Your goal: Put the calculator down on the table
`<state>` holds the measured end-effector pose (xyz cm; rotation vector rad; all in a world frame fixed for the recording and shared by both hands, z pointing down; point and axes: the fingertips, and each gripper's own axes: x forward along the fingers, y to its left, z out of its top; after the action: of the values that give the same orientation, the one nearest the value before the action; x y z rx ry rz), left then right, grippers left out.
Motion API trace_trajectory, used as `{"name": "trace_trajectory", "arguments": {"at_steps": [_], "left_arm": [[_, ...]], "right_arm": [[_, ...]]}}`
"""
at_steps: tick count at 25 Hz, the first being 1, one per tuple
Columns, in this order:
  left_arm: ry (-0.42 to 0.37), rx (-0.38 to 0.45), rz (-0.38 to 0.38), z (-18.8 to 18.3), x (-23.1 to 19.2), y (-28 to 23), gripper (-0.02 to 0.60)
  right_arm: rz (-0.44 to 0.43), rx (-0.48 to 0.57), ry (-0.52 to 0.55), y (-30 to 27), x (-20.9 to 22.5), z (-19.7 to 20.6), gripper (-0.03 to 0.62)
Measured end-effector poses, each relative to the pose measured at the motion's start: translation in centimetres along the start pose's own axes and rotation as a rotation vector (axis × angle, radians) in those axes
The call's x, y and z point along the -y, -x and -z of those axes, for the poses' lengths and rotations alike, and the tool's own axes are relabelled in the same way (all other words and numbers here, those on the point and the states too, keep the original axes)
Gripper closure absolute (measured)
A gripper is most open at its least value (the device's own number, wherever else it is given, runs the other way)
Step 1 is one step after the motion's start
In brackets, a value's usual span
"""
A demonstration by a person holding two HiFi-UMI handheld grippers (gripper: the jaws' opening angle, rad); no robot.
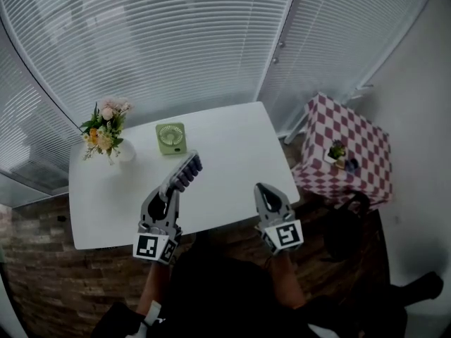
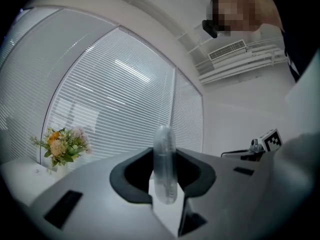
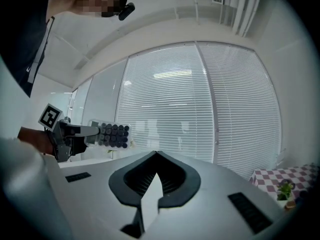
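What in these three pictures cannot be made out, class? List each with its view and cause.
Calculator key labels: too small in the head and right gripper views; edge-on in the left gripper view.
Dark item beside the plant on the checked table: too small, head view.
Vase below the flowers: mostly behind the left gripper, left gripper view.

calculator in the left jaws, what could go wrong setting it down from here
1. The left gripper holds the calculator by one end, standing on edge, with most of it sticking out past the jaws. Released like that, it would likely topple or land hard on the table.
2. The green fan sits just beyond it and the flower vase to its left, so pushing forward could bump them.
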<state>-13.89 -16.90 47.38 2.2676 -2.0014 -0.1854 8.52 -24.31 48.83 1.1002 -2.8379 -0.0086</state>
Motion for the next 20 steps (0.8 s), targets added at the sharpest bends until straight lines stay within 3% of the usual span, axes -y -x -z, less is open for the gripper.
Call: {"name": "trace_trajectory", "arguments": {"at_steps": [14, 20], "left_arm": [[0.002, -0.060, 0.034, 1.0, -2.5, -5.0, 0.483], [-0.007, -0.012, 0.068, -0.3, -2.8, -6.8, 0.483]], "right_arm": [[0.045, -0.022, -0.017, -3.5, 1.1, 0.4, 0.588], [0.057, -0.020, -0.022, -4.6, 1.1, 0.2, 0.588]]}}
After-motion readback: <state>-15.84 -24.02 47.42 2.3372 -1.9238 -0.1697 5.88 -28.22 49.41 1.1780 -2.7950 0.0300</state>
